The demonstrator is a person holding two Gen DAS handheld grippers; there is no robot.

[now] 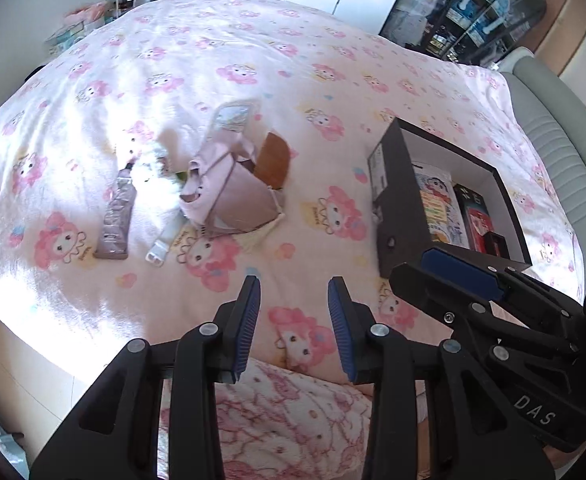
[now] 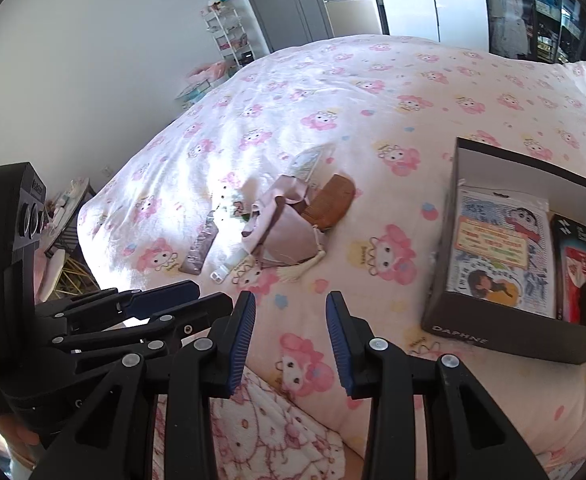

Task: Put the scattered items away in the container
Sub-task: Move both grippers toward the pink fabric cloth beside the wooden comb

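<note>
A heap of small items lies mid-bed: a pink fabric pouch [image 1: 229, 192] [image 2: 285, 232], a brown wooden comb [image 1: 275, 160] [image 2: 329, 200], a silvery tube [image 1: 116, 216] [image 2: 203, 248], a white strap [image 1: 165, 240] [image 2: 229, 266] and a pale packet [image 1: 233, 114]. A black box [image 1: 397, 208] [image 2: 505, 320] with a white inside stands to the right and holds a cartoon booklet [image 2: 497, 248] and a red-black pack [image 2: 577, 264]. My left gripper [image 1: 294, 320] is open and empty above the bed's near edge. My right gripper [image 2: 290, 328] is open and empty beside it.
The bed has a pink cartoon-print sheet [image 1: 293, 72] [image 2: 373, 120]. A pink patterned blanket [image 2: 277, 428] lies at the near edge. A white shelf rack [image 2: 229, 36] stands by the wall; dark shelving [image 1: 461, 12] is at the far right. The grey headboard [image 1: 549, 128] runs along the right.
</note>
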